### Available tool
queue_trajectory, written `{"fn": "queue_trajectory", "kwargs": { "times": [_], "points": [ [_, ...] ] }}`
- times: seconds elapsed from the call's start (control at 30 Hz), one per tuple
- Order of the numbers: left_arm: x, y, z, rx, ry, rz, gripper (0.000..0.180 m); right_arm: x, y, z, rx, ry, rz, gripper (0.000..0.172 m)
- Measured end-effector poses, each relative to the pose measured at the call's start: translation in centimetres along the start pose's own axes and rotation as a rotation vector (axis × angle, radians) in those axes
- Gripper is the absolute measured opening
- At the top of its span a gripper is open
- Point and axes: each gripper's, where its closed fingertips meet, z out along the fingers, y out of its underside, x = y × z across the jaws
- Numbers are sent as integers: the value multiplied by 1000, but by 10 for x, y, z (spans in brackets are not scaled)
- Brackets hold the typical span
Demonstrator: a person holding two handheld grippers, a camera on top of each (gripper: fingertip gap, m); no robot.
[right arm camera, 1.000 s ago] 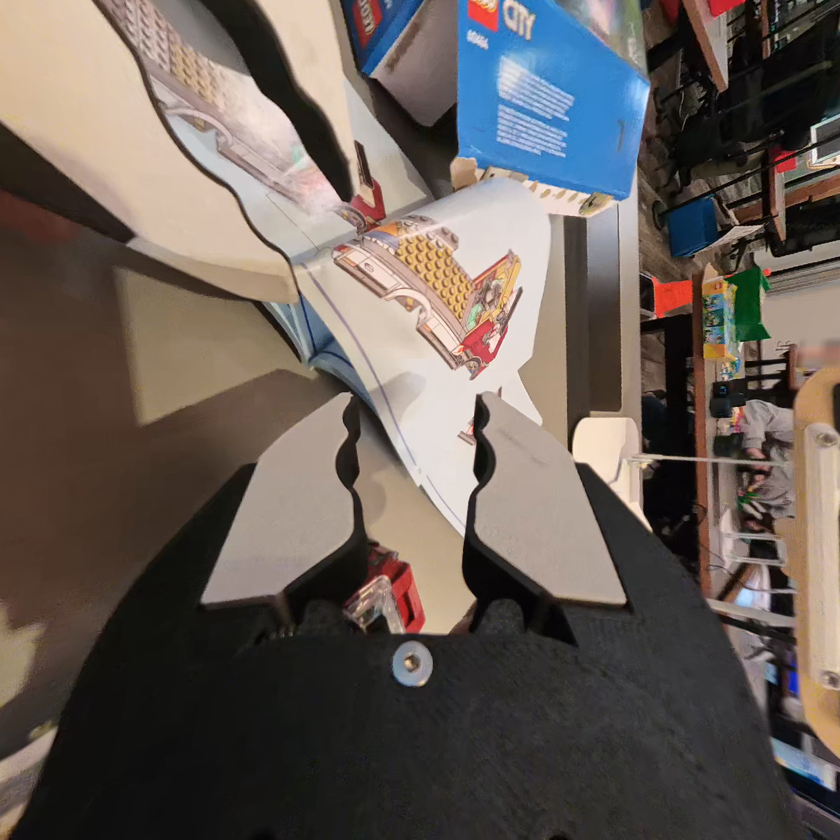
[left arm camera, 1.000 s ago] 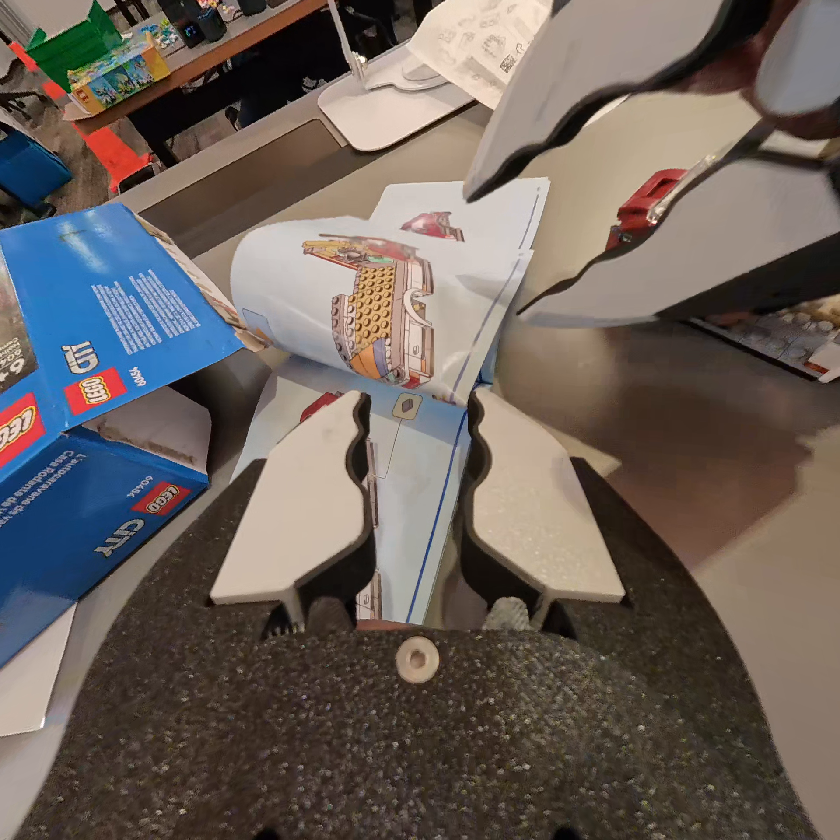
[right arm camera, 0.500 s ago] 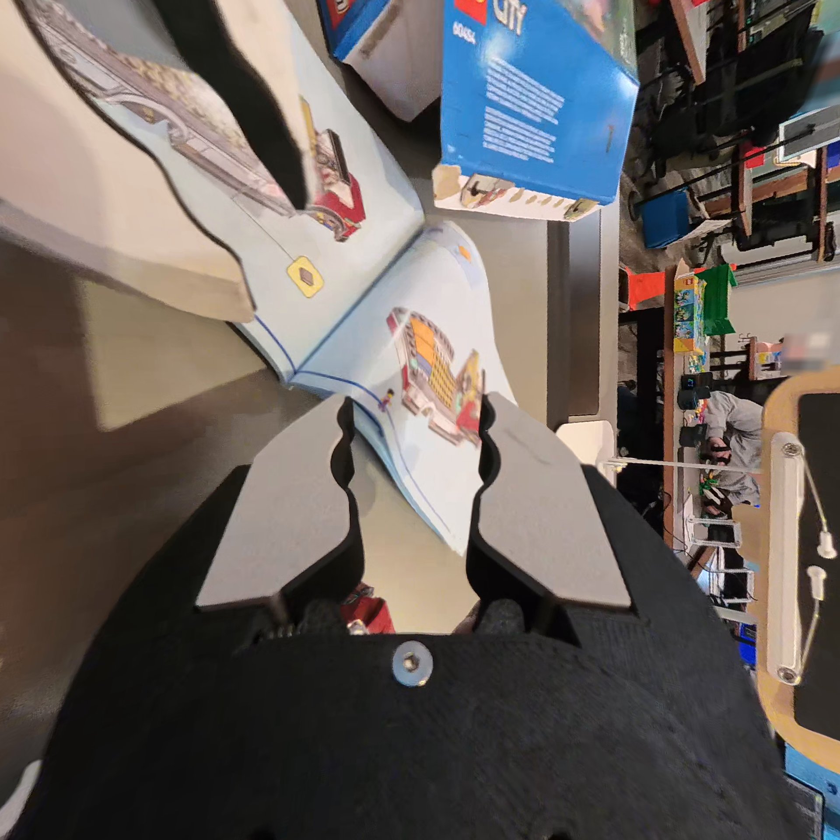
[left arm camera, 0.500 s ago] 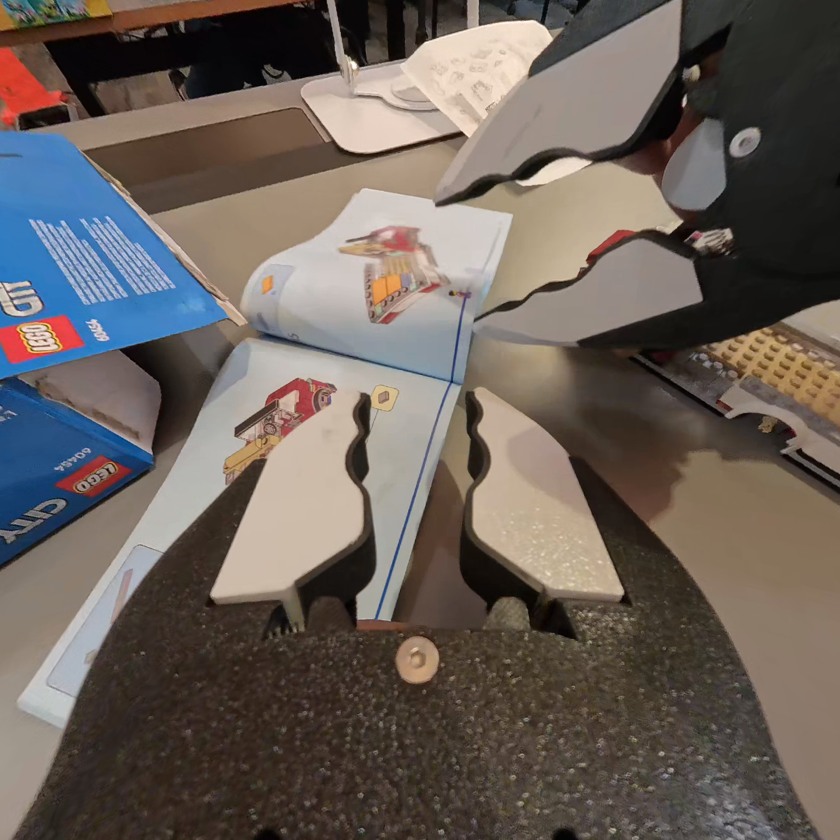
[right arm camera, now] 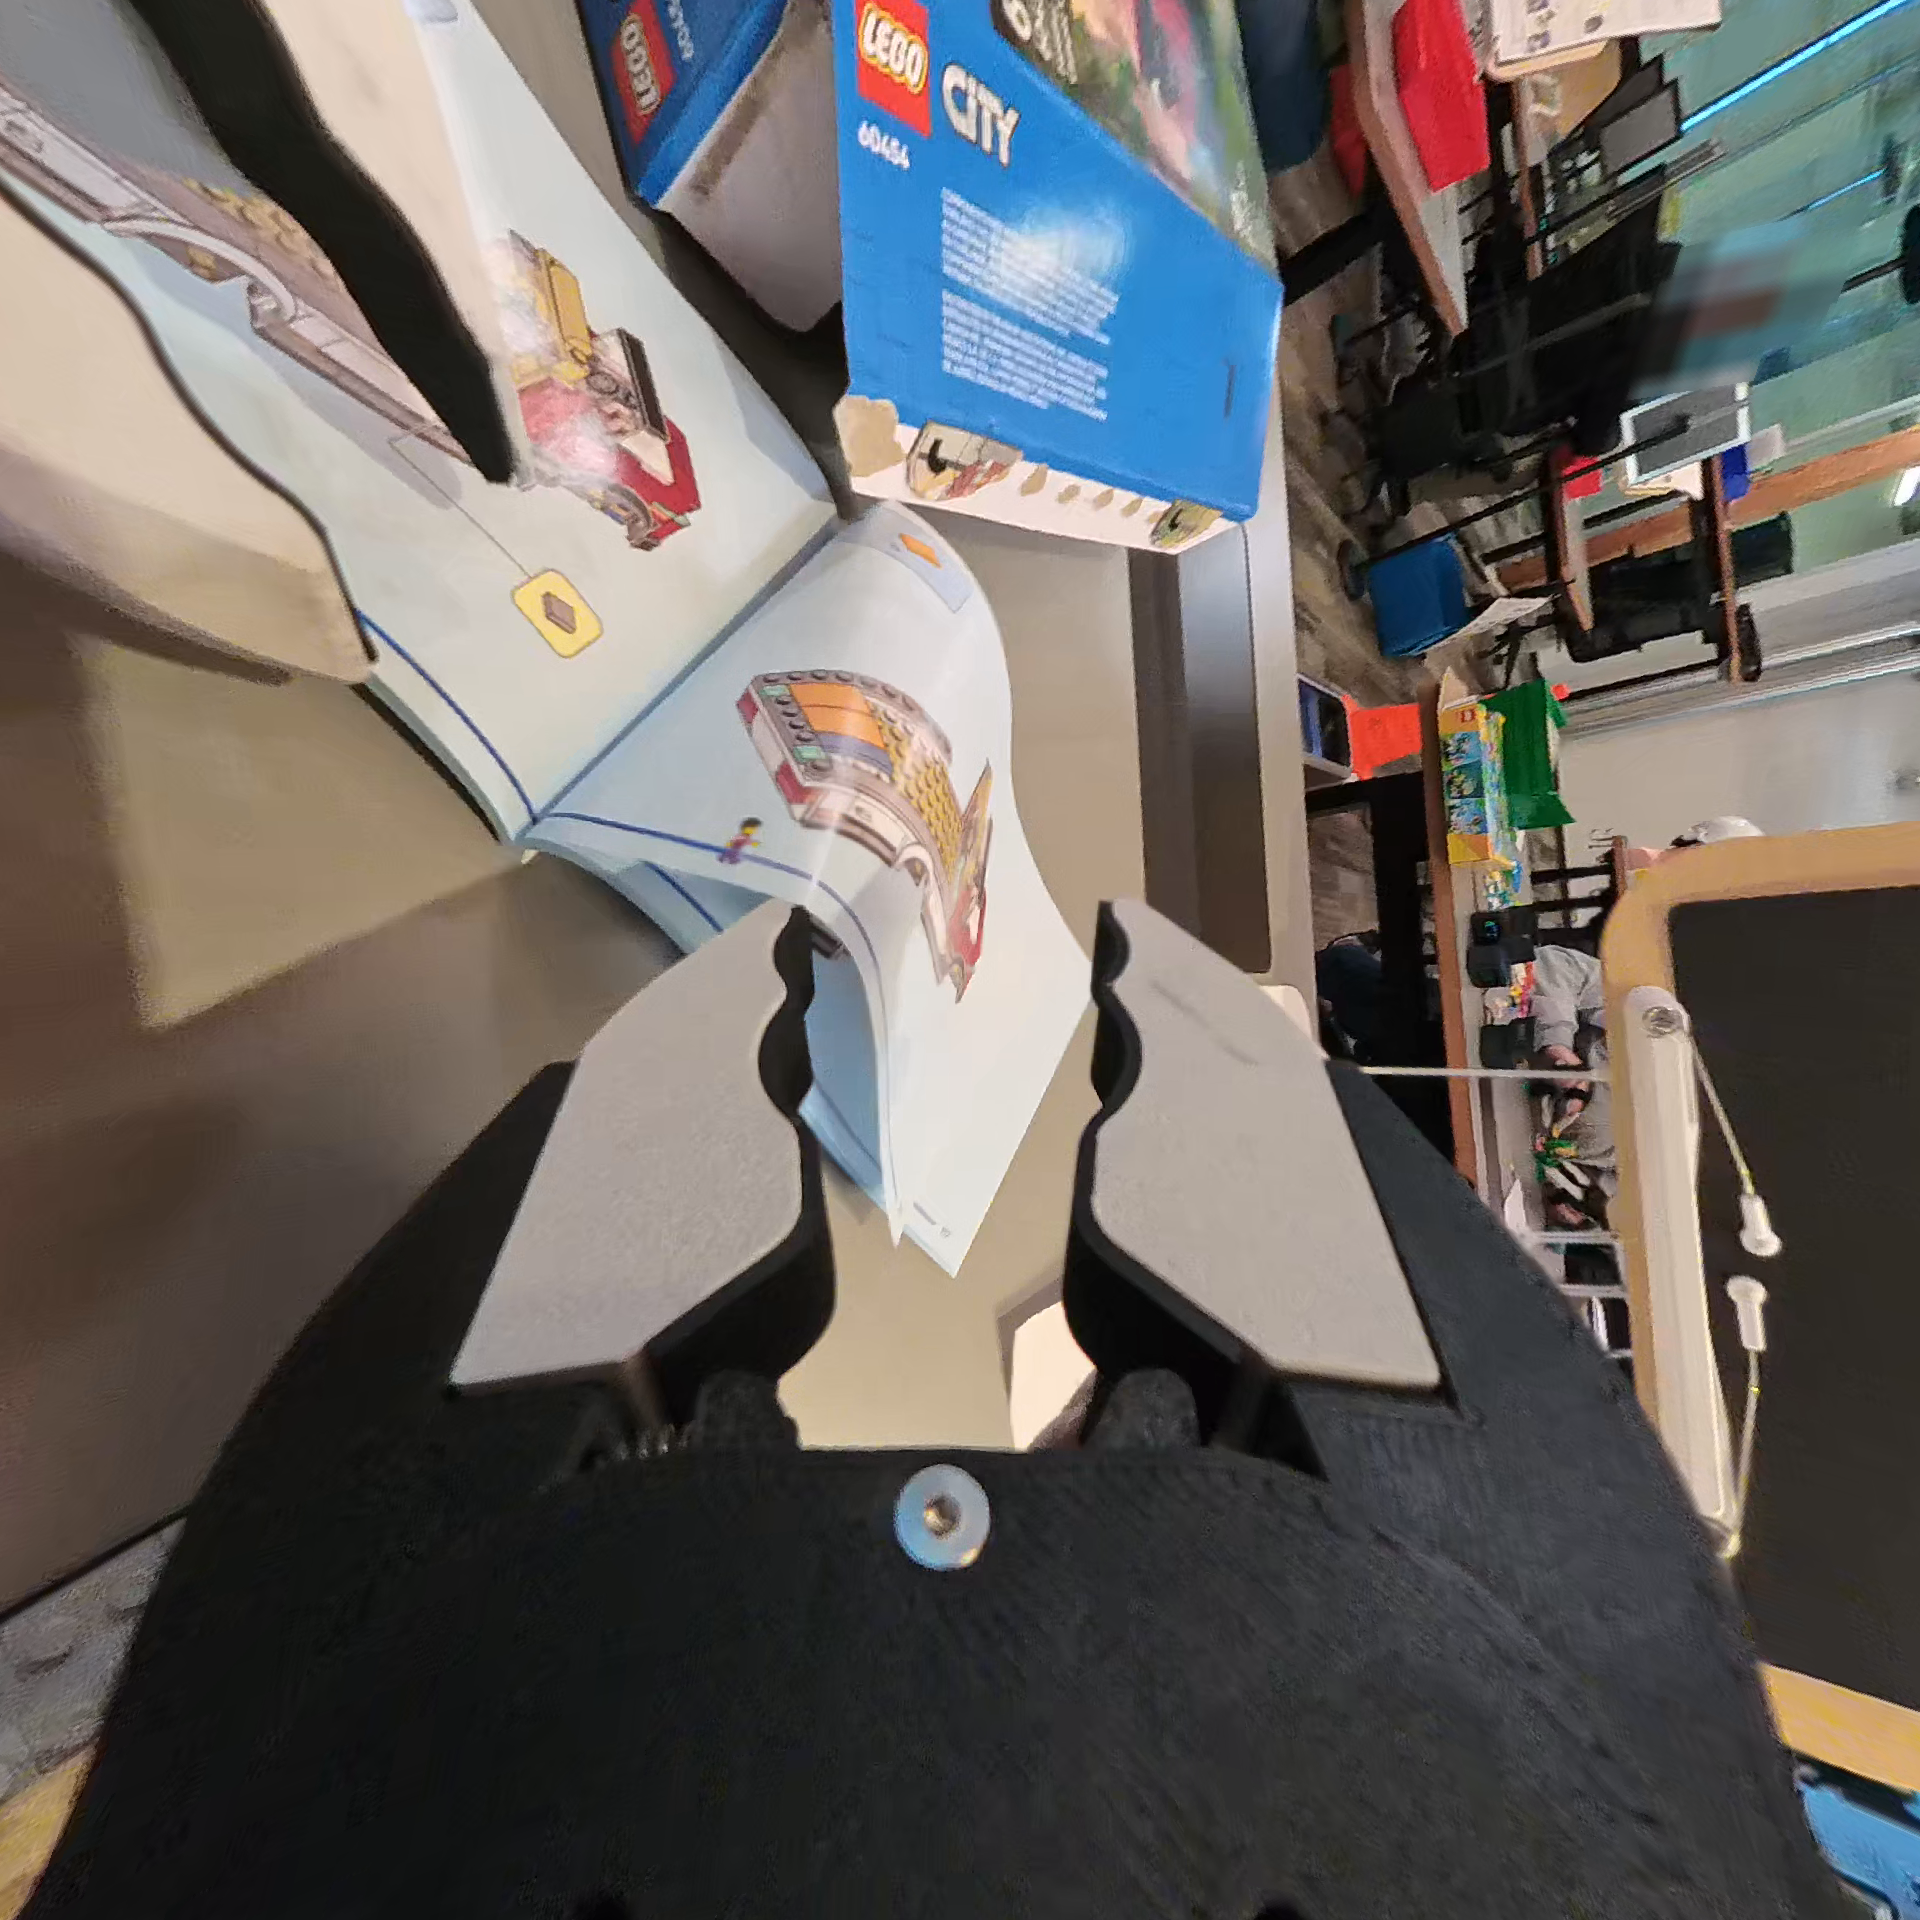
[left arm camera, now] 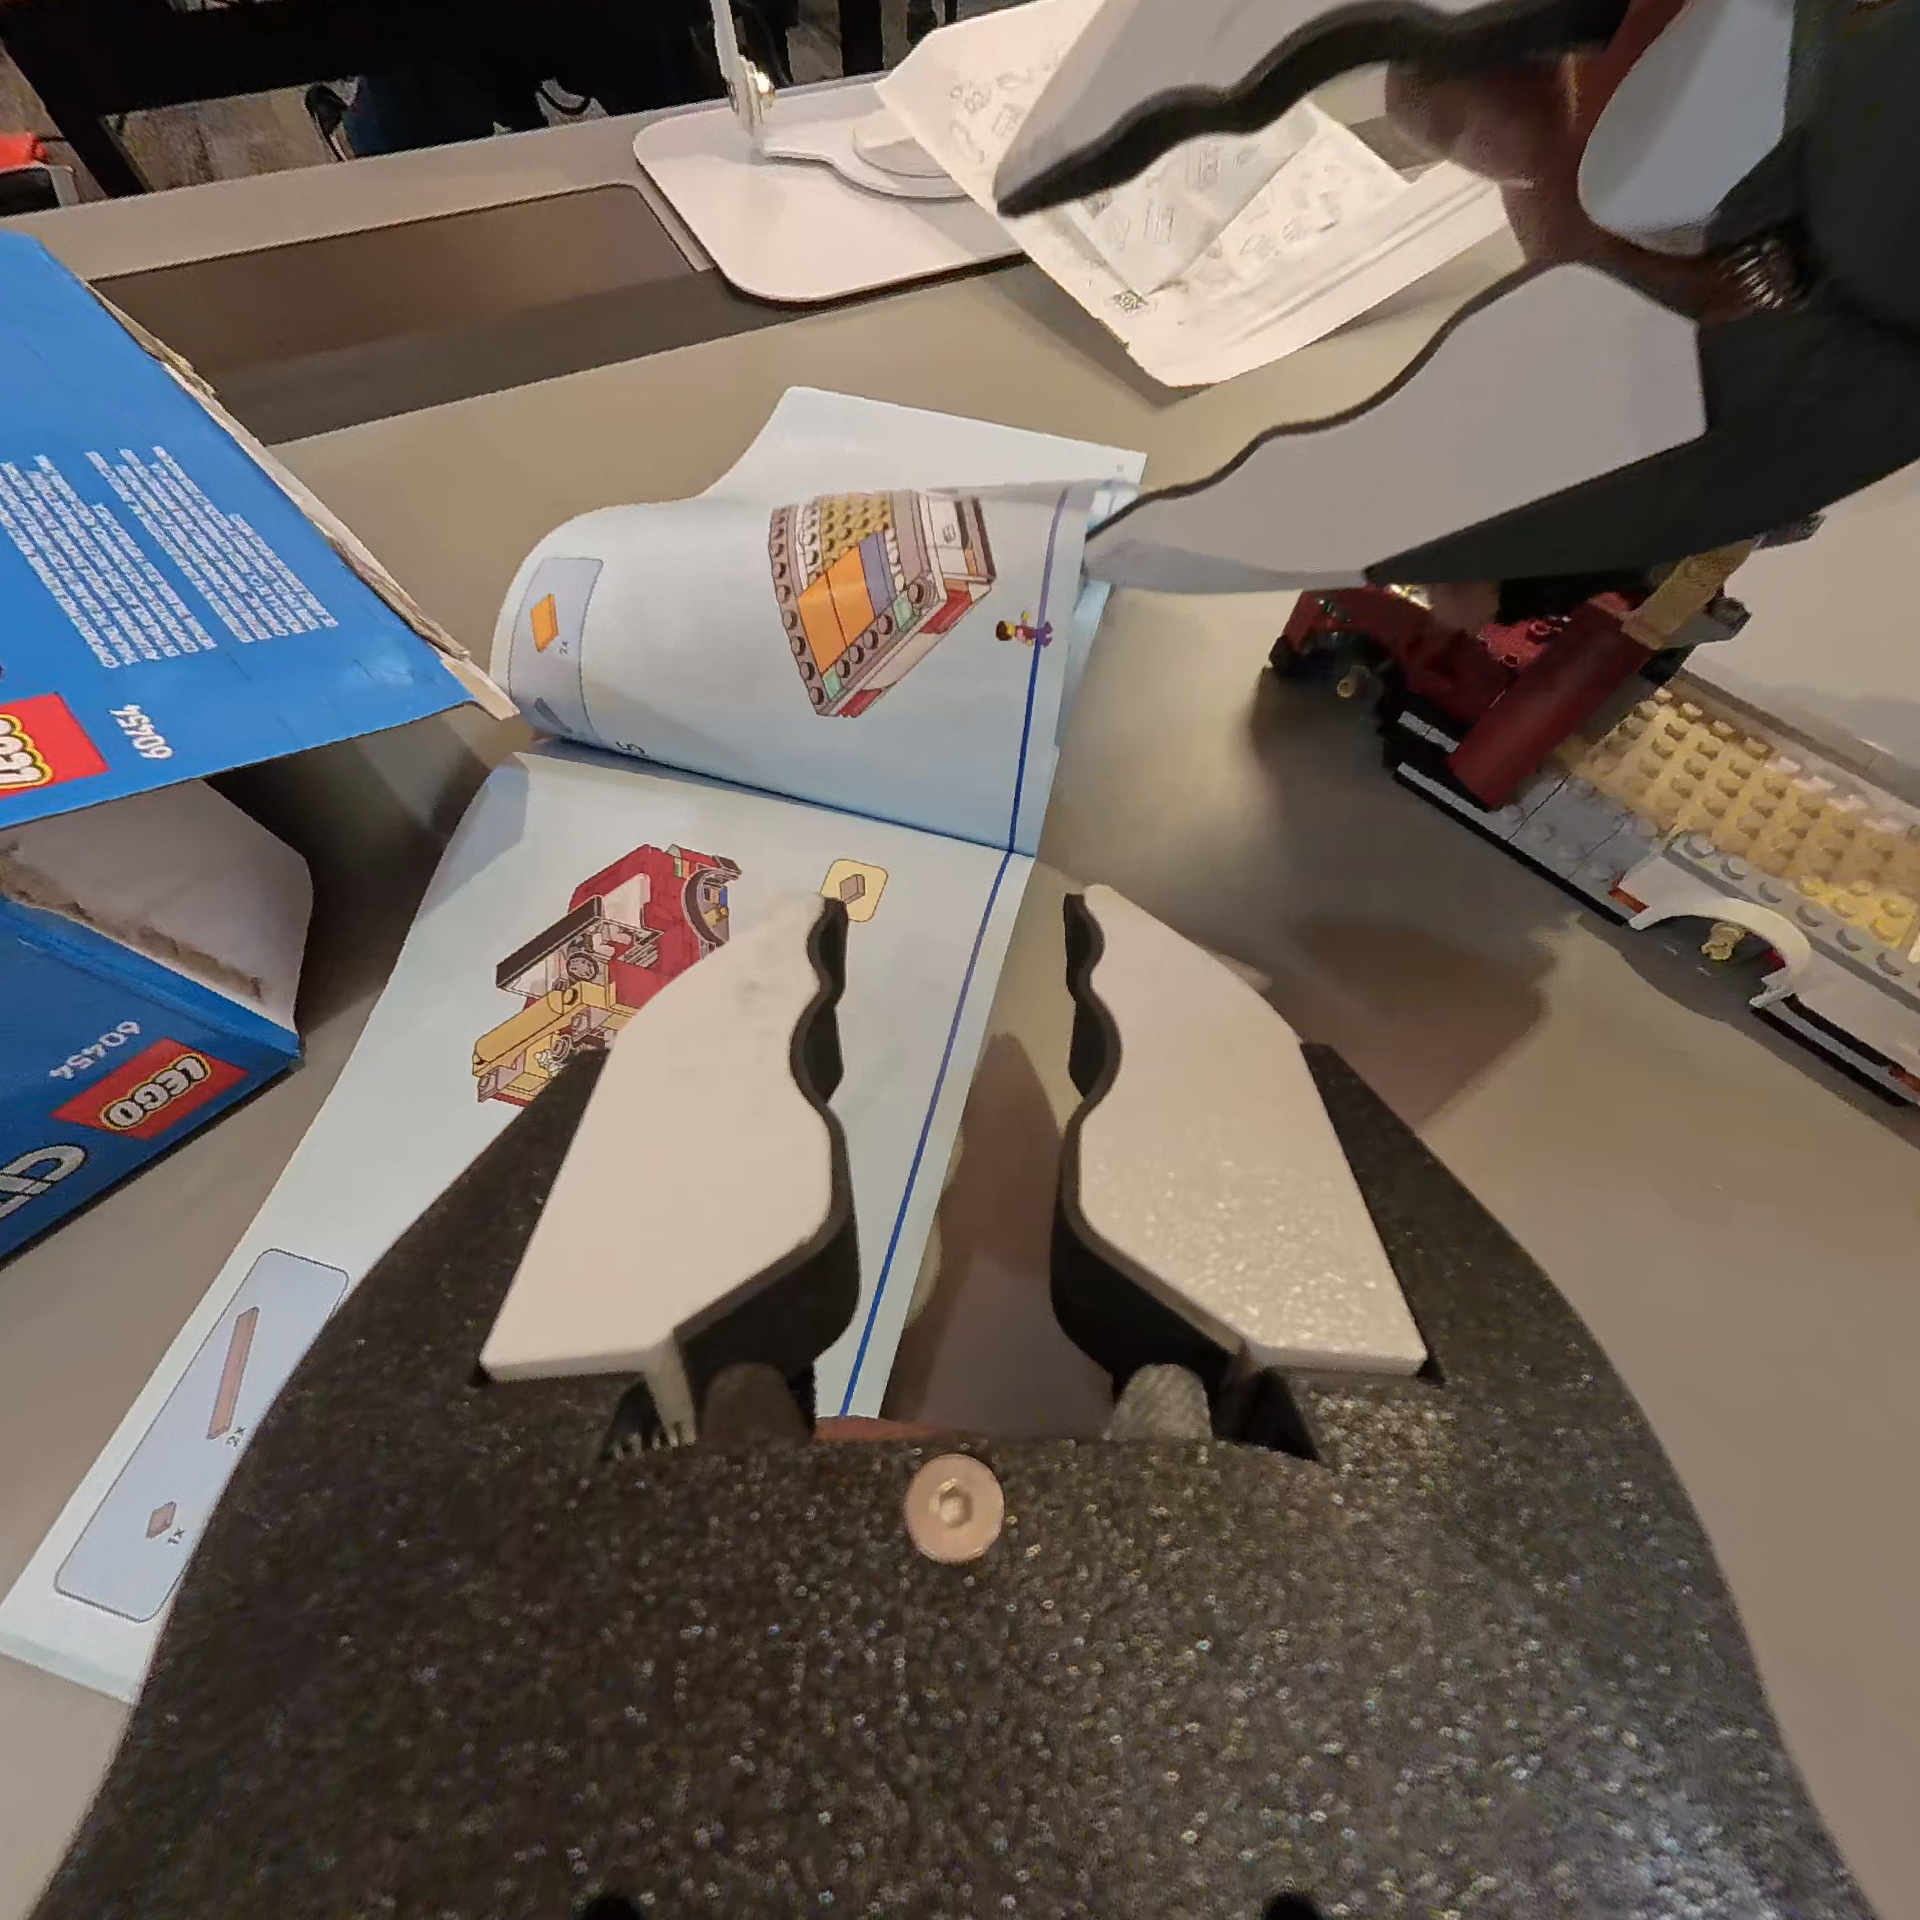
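While booklet [left arm camera: 727, 935] lies open on grey table [left arm camera: 1351, 1299], left gripper [left arm camera: 948, 914] hangs over near page, jaws spread, nothing pinched; page edge and bare tabletop show between fingers. Right gripper [right arm camera: 945, 925] also spread, one raised page curling into gap, one finger [right arm camera: 665, 1122] at page edge, no pinch visible. From left view, right gripper [left arm camera: 1070, 364] at 1 o'clock, torn blue box [left arm camera: 156, 582] at 10 o'clock, brick model [left arm camera: 1662, 769] at 3 o'clock, folded white sheet [left arm camera: 1226, 218] at 12 o'clock.

Open pale-blue instruction booklet [left arm camera: 727, 935] on grey table, far page curling upward
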Motion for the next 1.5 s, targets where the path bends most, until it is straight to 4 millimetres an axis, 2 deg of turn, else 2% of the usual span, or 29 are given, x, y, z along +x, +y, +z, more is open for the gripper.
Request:
{"fn": "queue_trajectory", "kwargs": {
  "times": [0.23,0.47,0.63,0.77,0.93,1.03,1.13,1.23,1.37,1.5],
  "points": [
    [-6,5,-5,-28,31,-12,45,14,-24,-16,105,148,-53,51],
    [-17,17,-16,-83,182,-29,56,36,-54,-41,179,338,-149,48],
    [-20,15,-21,-70,240,-37,59,60,-68,-49,224,435,-58,50],
    [-19,15,-22,-70,253,-46,59,65,-74,-42,203,429,48,52],
    [-23,20,-25,-82,251,-38,61,37,-65,-29,179,278,191,52],
    [-42,29,-31,-117,179,-36,62,19,-60,-28,158,214,219,51],
    [-61,46,-39,-199,123,-35,61,8,-53,-29,117,211,156,48],
    [-69,64,-40,-299,87,-12,61,3,-50,-30,102,207,129,48],
    [-68,67,-38,-320,25,59,62,1,-48,-32,111,195,138,48],
    [-63,68,-38,-309,10,48,63,-1,-44,-36,117,183,144,48]
  ]
}}
